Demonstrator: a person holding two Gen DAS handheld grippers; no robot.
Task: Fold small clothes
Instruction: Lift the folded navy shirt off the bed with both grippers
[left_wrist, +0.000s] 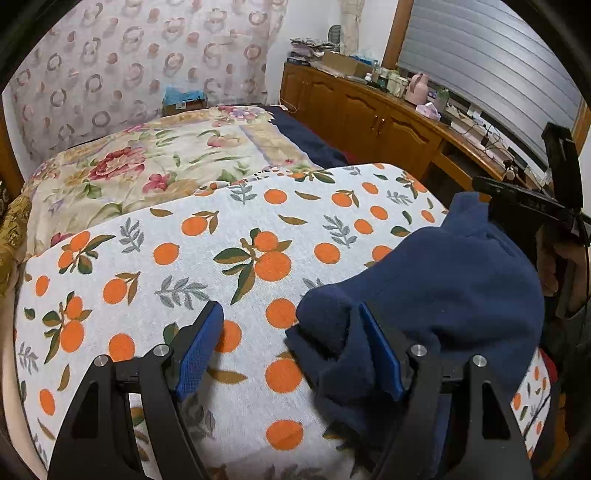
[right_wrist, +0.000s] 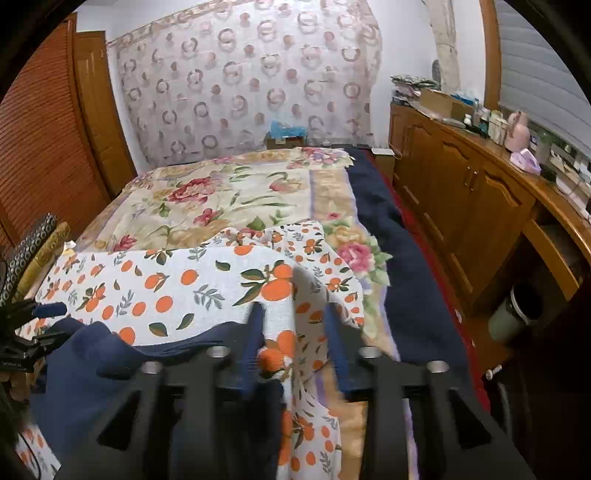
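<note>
A navy fleece garment (left_wrist: 443, 288) lies rumpled on the orange-print cloth (left_wrist: 229, 258) that covers the bed. My left gripper (left_wrist: 288, 310) is open over the garment's left corner. That corner rests against the inner side of the right finger (left_wrist: 380, 354), while the left finger (left_wrist: 201, 347) stands clear over the print. In the right wrist view the garment (right_wrist: 122, 369) is at lower left. My right gripper (right_wrist: 295, 321) is blurred and open at the garment's right edge, with only printed cloth visible between its fingers. The left gripper (right_wrist: 44, 325) shows at the far left edge.
Beyond the print cloth lie a floral quilt (right_wrist: 221, 199) and a dark blue blanket (right_wrist: 399, 251) along the bed's right side. A wooden cabinet (right_wrist: 461, 192) with bottles and boxes on top runs along the right. A grey cup (right_wrist: 517, 314) stands on the floor beside it.
</note>
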